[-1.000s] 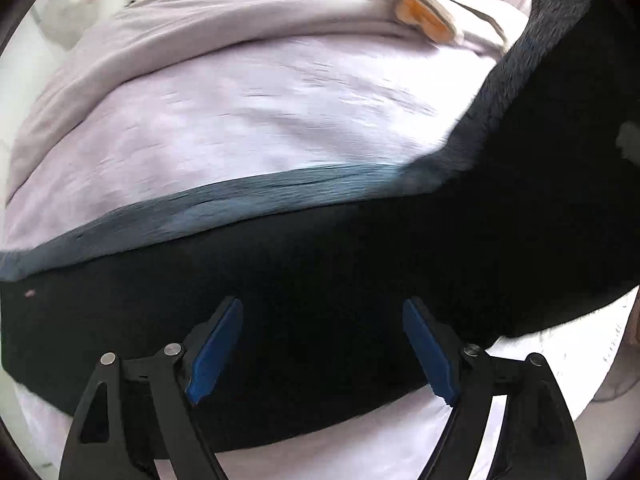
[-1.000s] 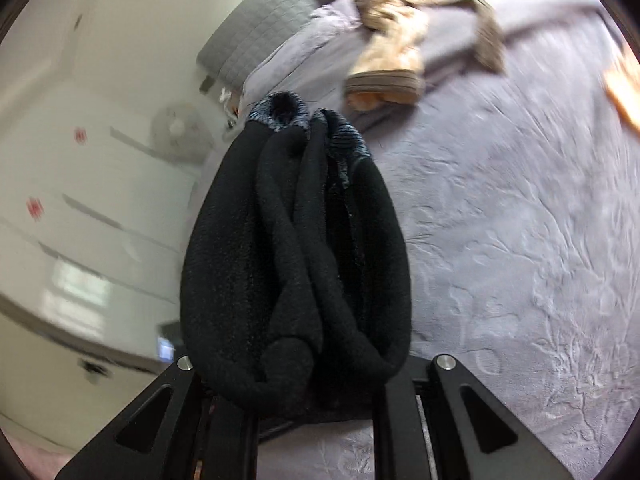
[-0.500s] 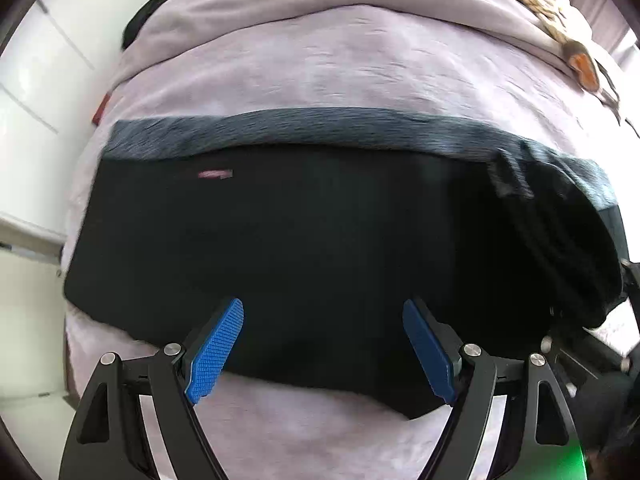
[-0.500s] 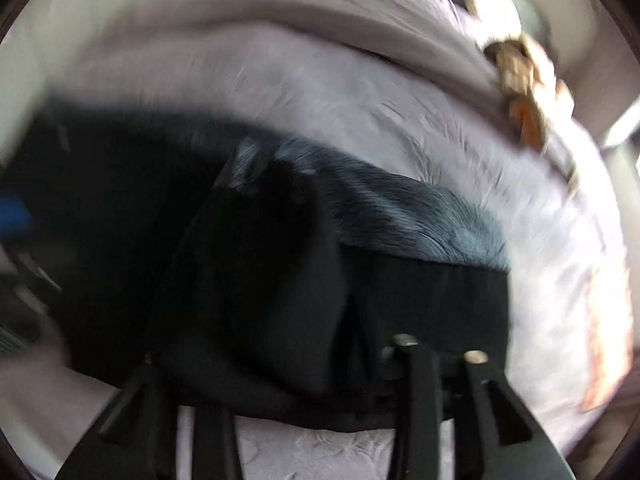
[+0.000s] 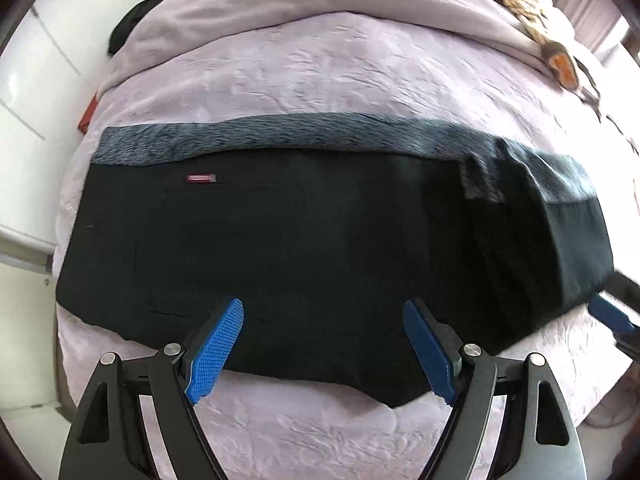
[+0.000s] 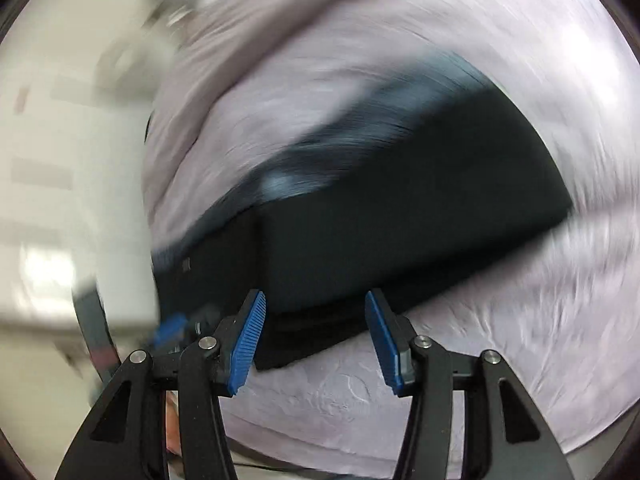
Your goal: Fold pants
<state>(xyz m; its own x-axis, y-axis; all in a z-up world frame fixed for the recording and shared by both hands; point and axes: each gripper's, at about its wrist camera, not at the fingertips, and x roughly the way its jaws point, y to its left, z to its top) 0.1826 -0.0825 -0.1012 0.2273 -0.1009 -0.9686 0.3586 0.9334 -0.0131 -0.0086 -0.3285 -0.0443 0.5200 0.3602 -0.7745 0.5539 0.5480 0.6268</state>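
Pants [image 5: 320, 240] lie crosswise ahead of both grippers, long axis left-right; left gripper [image 5: 324, 344] wide open, empty, over near edge; right gripper [image 6: 316, 340] open, empty, by folded end

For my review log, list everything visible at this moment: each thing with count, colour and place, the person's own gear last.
Black fleece pants with grey waistband: one, black, spread flat across the bed, right end folded over.
Small red label: one, red, on the pants near the waistband, left side.
Lilac textured bedspread: one, pale lilac, under the pants.
Brown and orange crumpled garment: one, brown with orange, far right of the bed.
Dark bundle: one, black, at the bed's far left edge; what it is cannot be told.
White cabinet doors: white, left of the bed; count unclear.
Left claw: one, black with blue pads, open over the pants' near edge.
Right claw: one, black with blue pads, open at the folded end.
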